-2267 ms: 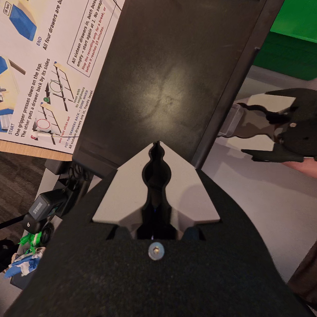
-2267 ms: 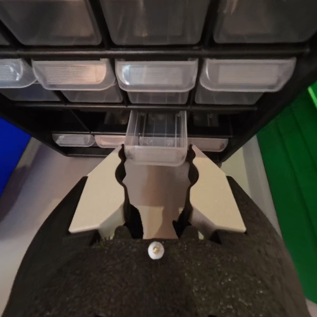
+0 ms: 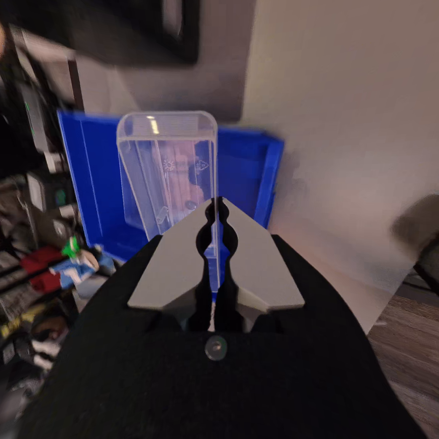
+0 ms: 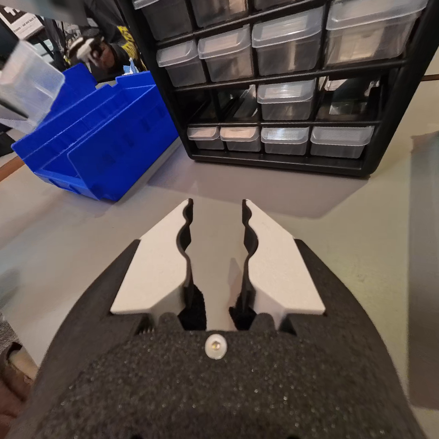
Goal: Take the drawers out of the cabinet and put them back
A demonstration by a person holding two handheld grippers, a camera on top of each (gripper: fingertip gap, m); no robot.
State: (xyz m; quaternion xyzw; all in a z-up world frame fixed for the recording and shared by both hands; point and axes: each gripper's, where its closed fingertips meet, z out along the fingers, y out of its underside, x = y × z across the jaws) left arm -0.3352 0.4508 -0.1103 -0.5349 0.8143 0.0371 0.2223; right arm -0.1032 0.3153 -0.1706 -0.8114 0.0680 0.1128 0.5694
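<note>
Left gripper [image 3: 216, 202]: clamped on one thin side wall of a clear plastic drawer [image 3: 166, 171], the jaws pressed nearly together with only that wall between them.
Held drawer: in the air in front of the blue bin [image 3: 95, 180], its curved front lip pointing away from the gripper; the left wrist view was blurred around it.
Marks on the drawer: small moulded symbols showed in the plastic floor, too faint to make out.
Right gripper [image 4: 217, 205]: jaws spread apart with nothing between them, low over the pale table [image 4: 332, 237] and well short of the cabinet.
Cabinet [image 4: 403, 133]: black frame standing on the table, clear drawers filling most slots.
Third row down: one drawer [image 4: 285, 99] sat in place; the slots to its left and right gaped dark and open.
Bottom row: four drawers [image 4: 285, 140] all pushed in.
Blue bin, right wrist view [image 4: 95, 147]: on the table just left of the cabinet, open top visible.
Upper left corner of that view: a blurred clear drawer [image 4: 28, 78] hung above the bin.
Writing: a white printed sign [image 4: 21, 21] stood behind, partly cut off.
</note>
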